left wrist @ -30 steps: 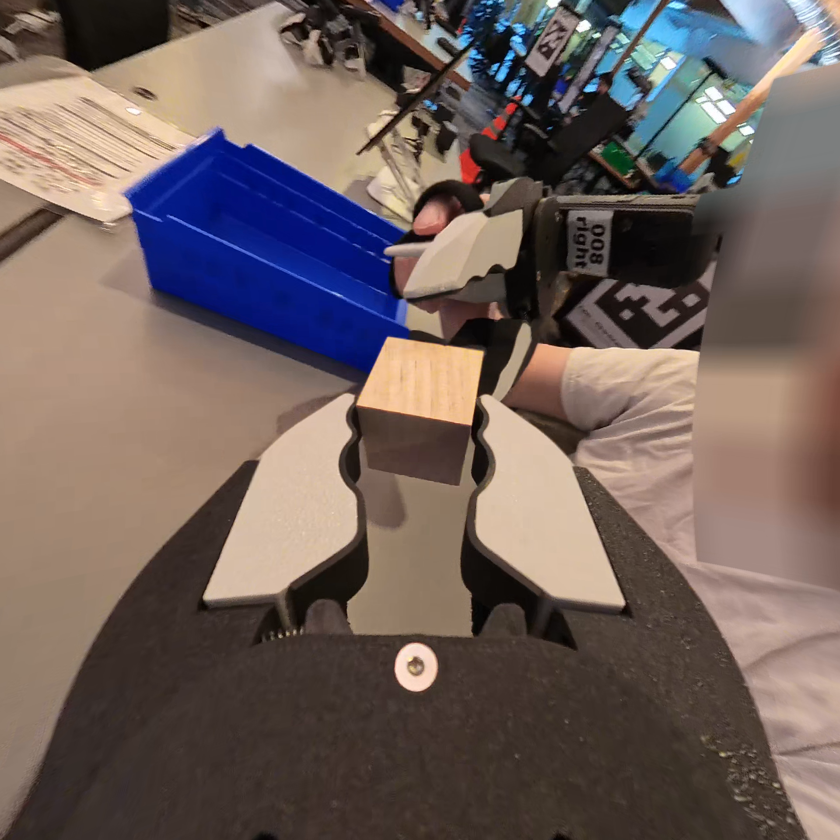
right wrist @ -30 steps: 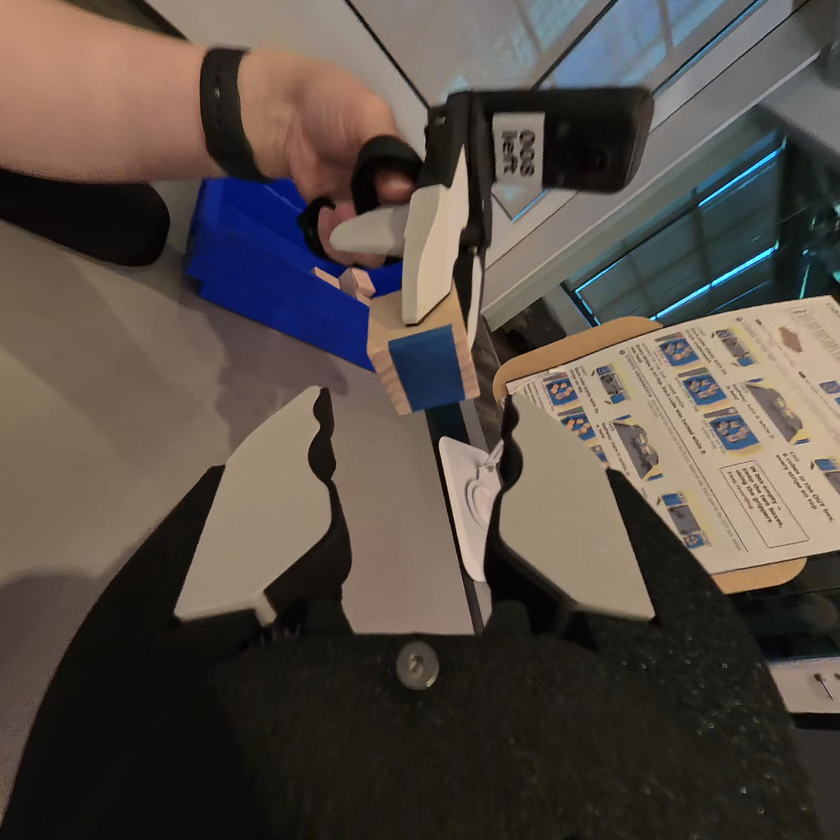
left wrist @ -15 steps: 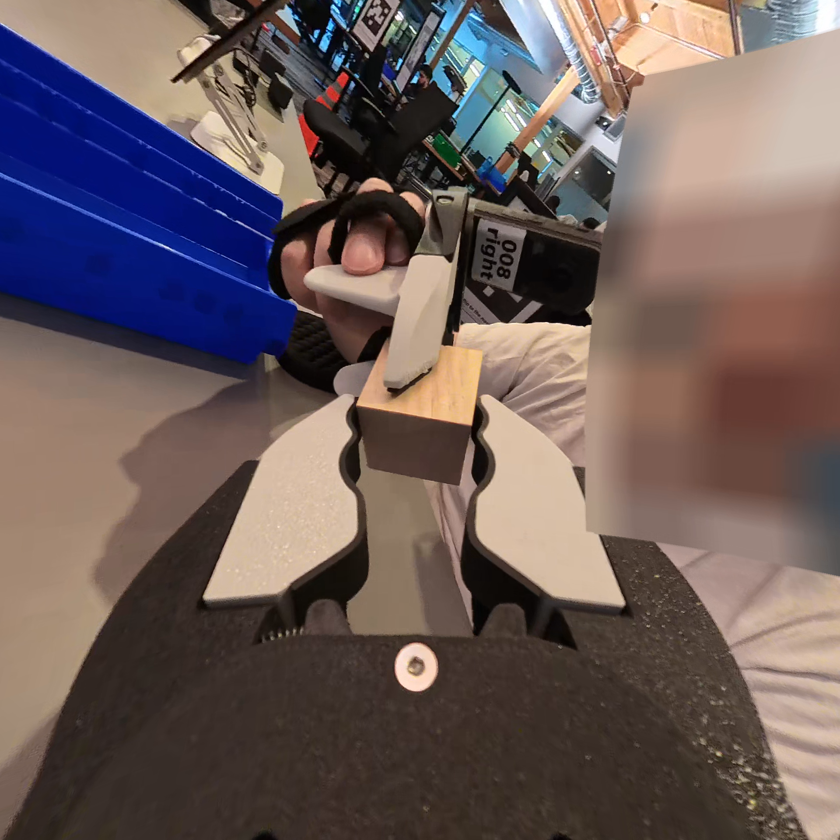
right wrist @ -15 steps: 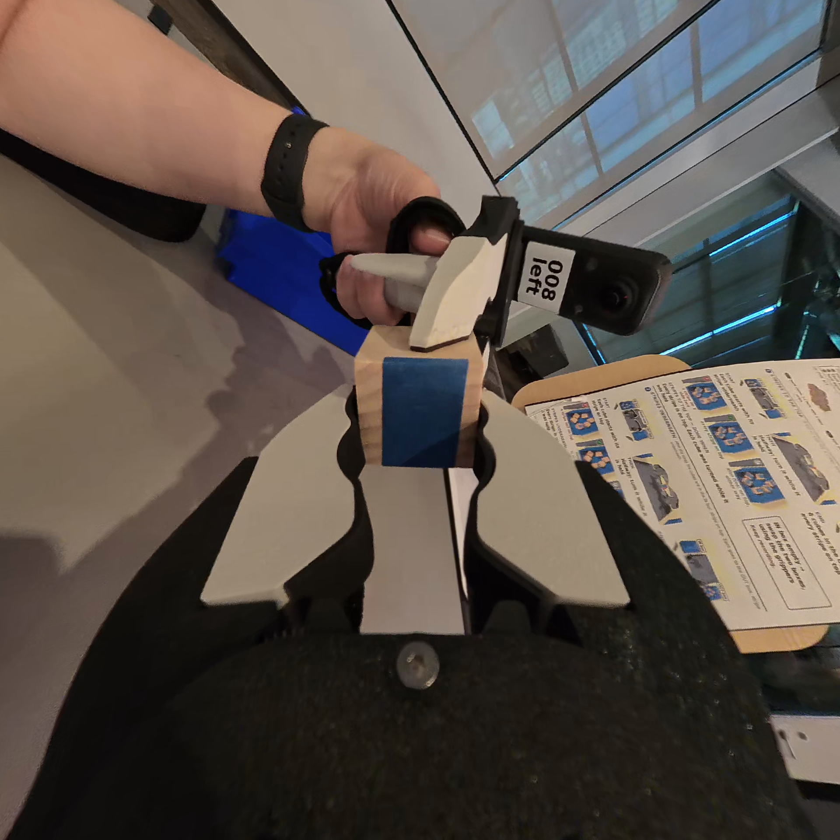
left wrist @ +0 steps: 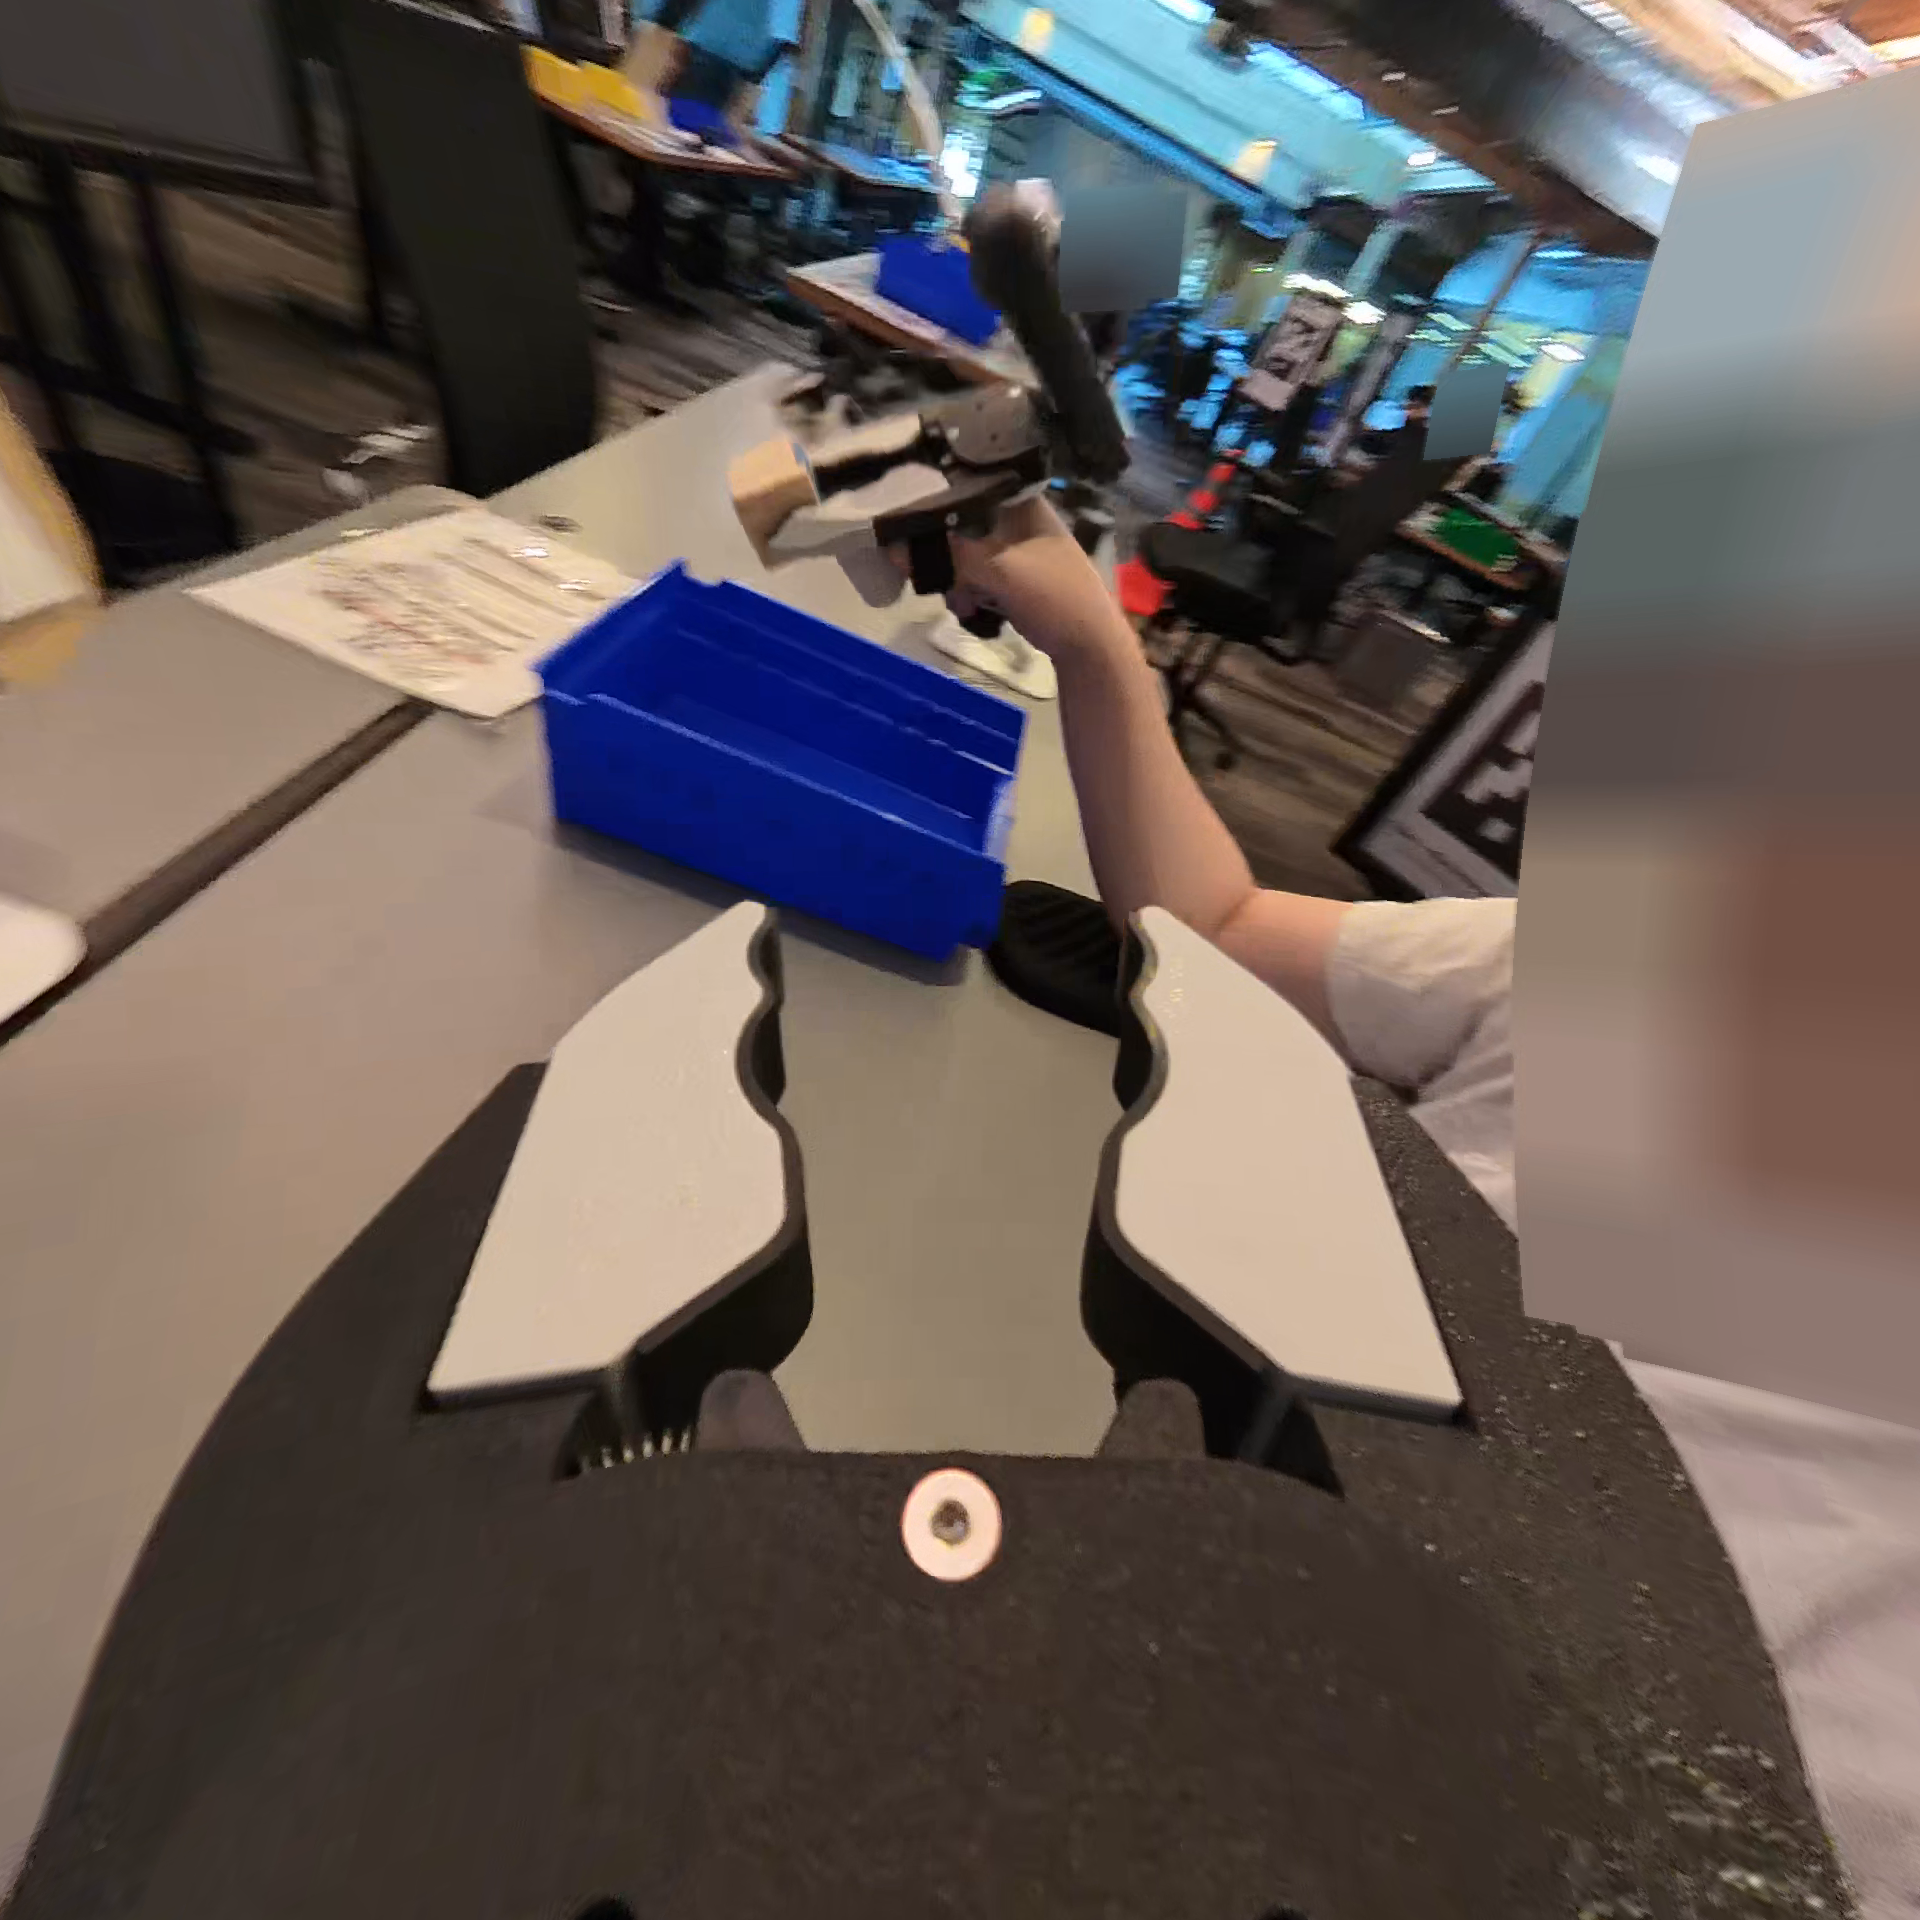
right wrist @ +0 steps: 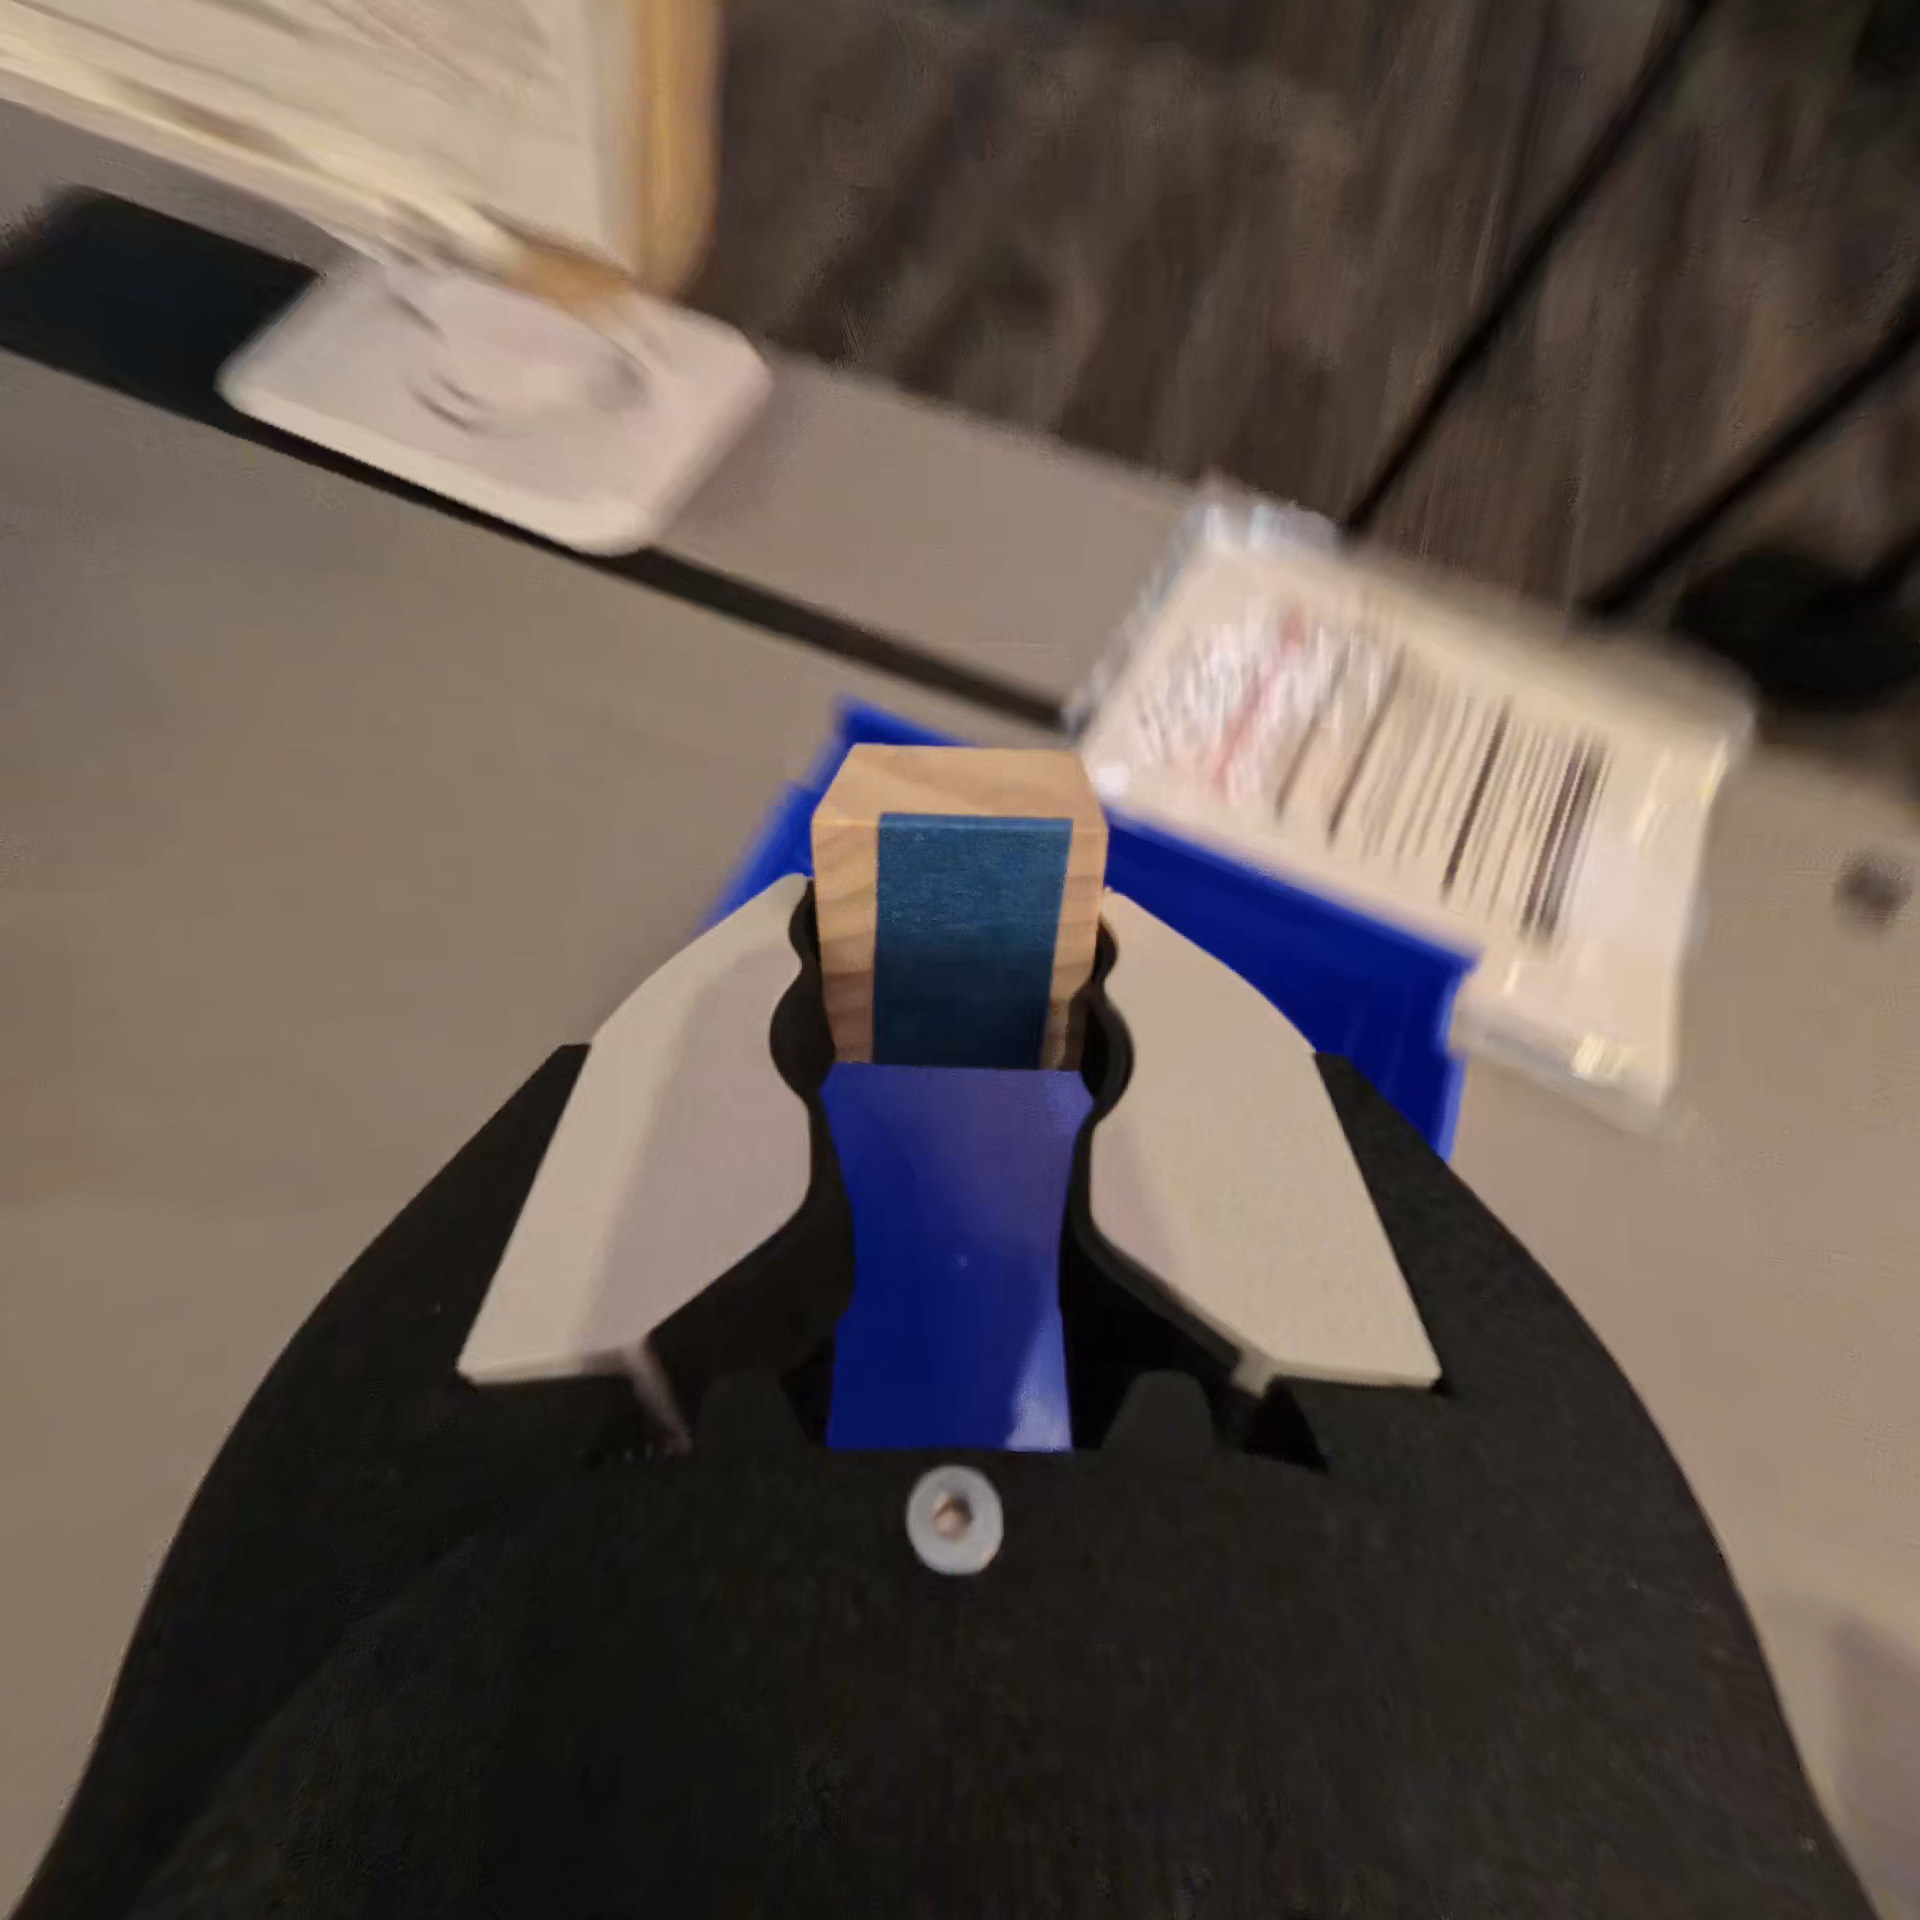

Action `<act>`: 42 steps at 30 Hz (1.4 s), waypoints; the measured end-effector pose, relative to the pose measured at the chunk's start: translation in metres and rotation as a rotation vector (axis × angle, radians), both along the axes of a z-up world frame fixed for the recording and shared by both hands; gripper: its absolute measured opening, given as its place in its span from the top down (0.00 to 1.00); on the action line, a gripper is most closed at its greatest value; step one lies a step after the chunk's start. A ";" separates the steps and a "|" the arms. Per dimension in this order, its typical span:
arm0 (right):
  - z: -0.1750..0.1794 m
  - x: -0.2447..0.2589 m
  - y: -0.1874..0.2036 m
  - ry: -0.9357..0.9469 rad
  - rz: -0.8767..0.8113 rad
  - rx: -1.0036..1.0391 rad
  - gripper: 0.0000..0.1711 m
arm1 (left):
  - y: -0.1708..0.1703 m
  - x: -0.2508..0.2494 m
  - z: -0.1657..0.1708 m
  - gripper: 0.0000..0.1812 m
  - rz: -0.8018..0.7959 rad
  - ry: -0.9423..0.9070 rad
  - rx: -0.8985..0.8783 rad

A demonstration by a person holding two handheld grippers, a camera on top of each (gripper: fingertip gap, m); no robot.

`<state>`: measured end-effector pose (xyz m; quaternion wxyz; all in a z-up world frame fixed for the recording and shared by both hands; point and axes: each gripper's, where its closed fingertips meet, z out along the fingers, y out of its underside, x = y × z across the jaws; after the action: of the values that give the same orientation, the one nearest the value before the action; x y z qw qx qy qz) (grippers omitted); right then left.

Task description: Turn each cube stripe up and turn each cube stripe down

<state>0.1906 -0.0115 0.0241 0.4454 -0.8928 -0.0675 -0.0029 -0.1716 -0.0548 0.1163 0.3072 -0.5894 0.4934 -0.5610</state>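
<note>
My right gripper is shut on a wooden cube with a blue stripe that faces the camera. It holds the cube in the air above the blue bin. In the left wrist view the right gripper shows farther off, raised above the bin with the cube at its tips. My left gripper is open and empty, low over the grey table in front of the bin. The bin's inside looks empty in the left wrist view.
A printed sheet in a clear sleeve lies on the table behind the bin, and also shows in the right wrist view. A white square pad sits at the table seam. A person's arm reaches up on the right.
The cube passed from my left gripper to my right one. The left gripper opened and drew back. The right gripper lifted the cube up and over the blue bin.
</note>
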 end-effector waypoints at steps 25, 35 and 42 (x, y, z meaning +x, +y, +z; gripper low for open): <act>-0.167 0.087 -0.024 -0.027 -0.390 -0.698 0.64 | 0.001 -0.014 0.002 0.70 0.071 0.067 0.079; 0.008 0.058 0.014 -0.480 -0.385 0.044 0.57 | 0.075 -0.087 -0.017 0.71 0.534 0.327 0.254; 0.060 0.008 0.005 -0.600 -0.338 0.270 0.58 | 0.112 -0.188 -0.058 0.67 0.855 0.657 0.160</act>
<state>0.1989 -0.0065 0.0845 0.5127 -0.7841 -0.0456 -0.3468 -0.3597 0.0569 0.0583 0.3813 -0.8567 0.3208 -0.1330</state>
